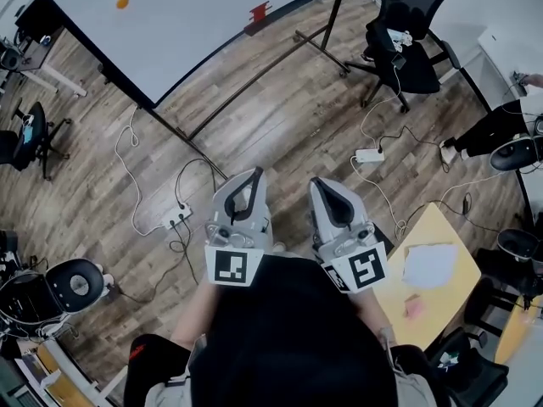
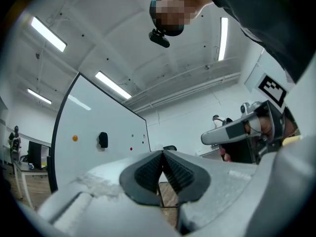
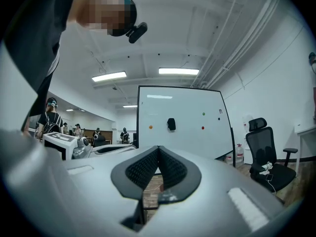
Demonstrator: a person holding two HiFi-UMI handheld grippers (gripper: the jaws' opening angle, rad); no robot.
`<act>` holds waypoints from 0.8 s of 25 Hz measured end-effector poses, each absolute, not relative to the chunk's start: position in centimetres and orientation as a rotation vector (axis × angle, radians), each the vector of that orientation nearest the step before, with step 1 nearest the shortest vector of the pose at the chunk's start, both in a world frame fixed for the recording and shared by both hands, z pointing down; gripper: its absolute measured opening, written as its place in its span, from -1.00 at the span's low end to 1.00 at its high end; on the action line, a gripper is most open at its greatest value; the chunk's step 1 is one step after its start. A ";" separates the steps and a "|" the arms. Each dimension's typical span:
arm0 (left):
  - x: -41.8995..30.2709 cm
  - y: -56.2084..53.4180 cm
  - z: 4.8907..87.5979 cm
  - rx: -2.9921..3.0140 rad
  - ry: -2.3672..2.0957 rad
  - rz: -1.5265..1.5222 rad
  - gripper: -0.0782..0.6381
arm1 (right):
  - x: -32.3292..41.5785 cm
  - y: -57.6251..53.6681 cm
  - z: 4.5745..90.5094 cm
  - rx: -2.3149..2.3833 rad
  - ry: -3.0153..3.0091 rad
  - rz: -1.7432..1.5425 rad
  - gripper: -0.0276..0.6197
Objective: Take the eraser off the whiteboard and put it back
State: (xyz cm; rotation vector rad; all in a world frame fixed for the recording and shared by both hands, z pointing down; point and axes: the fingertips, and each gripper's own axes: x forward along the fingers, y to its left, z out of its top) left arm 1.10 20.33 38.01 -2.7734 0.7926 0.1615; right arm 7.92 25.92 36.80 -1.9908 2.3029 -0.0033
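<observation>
We find the left gripper (image 2: pixel 162 154) with its jaws closed together, ribbed pads meeting at the tips and nothing between them. The right gripper (image 3: pixel 158 149) is likewise closed tip to tip and empty. In the head view both are held side by side in front of the person, close to the body and above the wooden floor (image 1: pixel 280 125).

The black eraser (image 3: pixel 171 124) sits on the whiteboard (image 3: pixel 182 110), in its upper middle area, well apart from both grippers. An orange magnet (image 3: pixel 150 127) lies to its left, and a red magnet (image 3: pixel 202 128) and a green magnet (image 3: pixel 203 114) lie to its right. A black office chair (image 3: pixel 264 154) stands to the right of the board. A white power strip (image 1: pixel 369 154) lies on the floor.
</observation>
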 end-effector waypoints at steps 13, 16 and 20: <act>4.0 10.1 37.5 -2.782 0.804 0.168 -0.78 | 10.7 15.6 36.8 -1.998 2.340 -0.039 -0.91; 4.2 7.4 37.0 -2.782 0.811 0.180 -0.78 | 10.9 12.9 36.5 -2.002 2.342 -0.035 -0.91; 4.1 3.6 36.4 -2.777 0.833 0.203 -0.78 | 11.2 9.2 35.8 -2.009 2.345 -0.015 -0.91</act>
